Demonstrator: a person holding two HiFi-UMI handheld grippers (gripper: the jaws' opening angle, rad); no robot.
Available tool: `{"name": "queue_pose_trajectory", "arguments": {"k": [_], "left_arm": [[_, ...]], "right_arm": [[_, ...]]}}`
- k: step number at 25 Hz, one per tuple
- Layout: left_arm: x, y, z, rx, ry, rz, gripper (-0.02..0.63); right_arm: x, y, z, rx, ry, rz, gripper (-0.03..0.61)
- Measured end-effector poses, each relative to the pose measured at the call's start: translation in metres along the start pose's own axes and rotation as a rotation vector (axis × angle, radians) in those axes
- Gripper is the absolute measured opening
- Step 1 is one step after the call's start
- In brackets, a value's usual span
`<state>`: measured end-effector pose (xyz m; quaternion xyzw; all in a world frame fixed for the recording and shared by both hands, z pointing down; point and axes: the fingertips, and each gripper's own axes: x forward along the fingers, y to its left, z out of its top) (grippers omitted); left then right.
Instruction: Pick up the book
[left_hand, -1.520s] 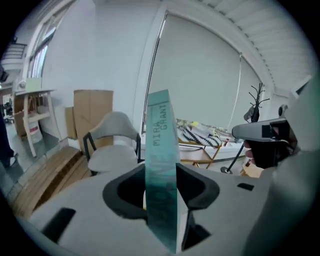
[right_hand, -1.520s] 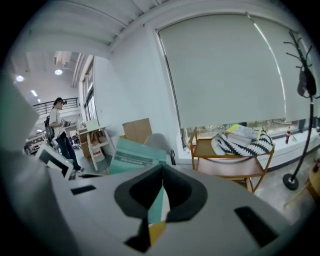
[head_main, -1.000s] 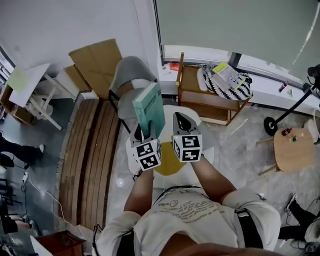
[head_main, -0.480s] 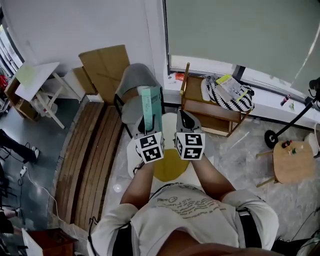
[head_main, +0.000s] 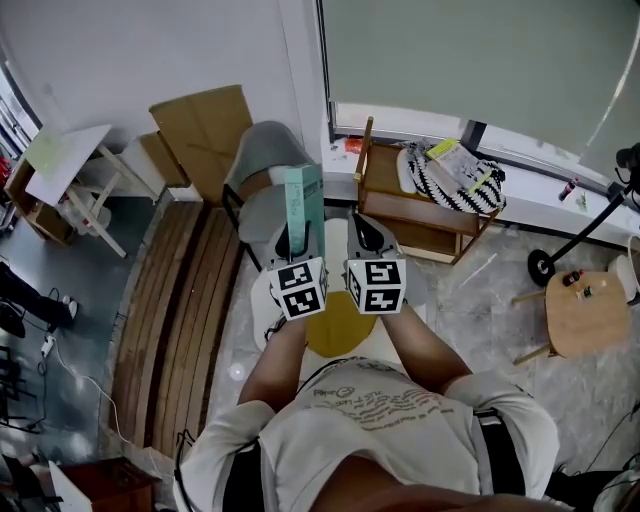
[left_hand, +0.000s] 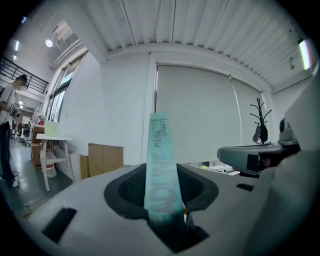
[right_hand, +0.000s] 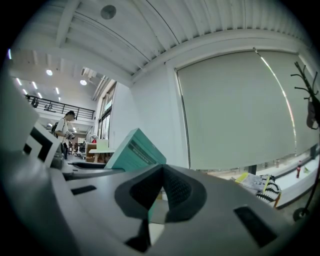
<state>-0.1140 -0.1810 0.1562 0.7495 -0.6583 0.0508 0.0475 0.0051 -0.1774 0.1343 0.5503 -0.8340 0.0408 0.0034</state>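
Observation:
A teal book (head_main: 303, 205) stands upright, spine toward me, above the small round table (head_main: 340, 325). My left gripper (head_main: 297, 245) is shut on the book's lower edge. In the left gripper view the book's spine (left_hand: 161, 165) rises between the dark pads of the left gripper (left_hand: 162, 200), which press on it. My right gripper (head_main: 367, 232) hangs just right of the book, jaws together and empty. The right gripper view shows the right gripper (right_hand: 162, 172) with its tips meeting and the book's cover (right_hand: 134, 150) to its left.
A grey chair (head_main: 262, 150) stands behind the book, with flat cardboard (head_main: 205, 125) against the wall. A wooden rack (head_main: 405, 205) carrying a striped bag (head_main: 455, 170) is at the right. Slatted wooden boards (head_main: 180, 300) lie left; a round wooden table (head_main: 585, 310) is far right.
The book has risen a little in the left gripper and now shows its spine rather than its cover. The right gripper has risen beside it.

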Motion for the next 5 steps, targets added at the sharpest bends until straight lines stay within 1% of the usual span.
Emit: {"name": "queue_pose_trajectory", "arguments": {"k": [5], "left_arm": [[0.0035,-0.0045,0.0031,-0.006,-0.005,-0.018,0.176]], "right_arm": [[0.0023,-0.0025,0.0010,-0.001,0.000,0.002,0.026]]}}
